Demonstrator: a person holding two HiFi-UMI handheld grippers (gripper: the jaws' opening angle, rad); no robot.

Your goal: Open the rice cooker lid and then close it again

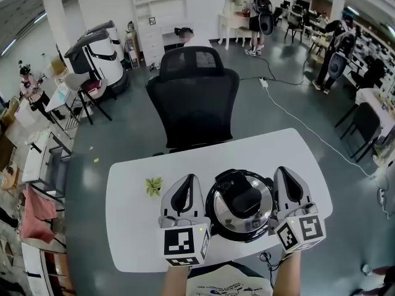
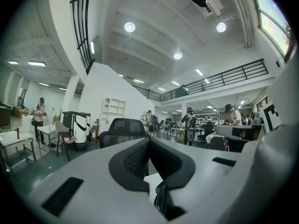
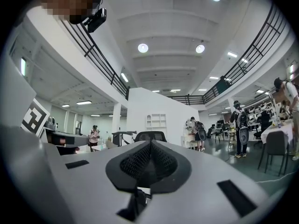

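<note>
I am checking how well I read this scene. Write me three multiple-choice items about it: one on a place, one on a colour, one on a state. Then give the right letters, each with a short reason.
1. Where does the rice cooker stand on the white table?
A. between the two grippers
B. left of both grippers
C. right of both grippers

2. What colour is the office chair behind the table?
A. red
B. white
C. black

3. How do the jaws of the right gripper stand?
A. wide apart
B. together, with nothing between them
C. closed on a cloth

Answers:
1 A: in the head view the cooker sits between the left gripper and the right one.
2 C: its back and seat are black.
3 B: the right gripper view shows its pads meeting, empty.
</note>
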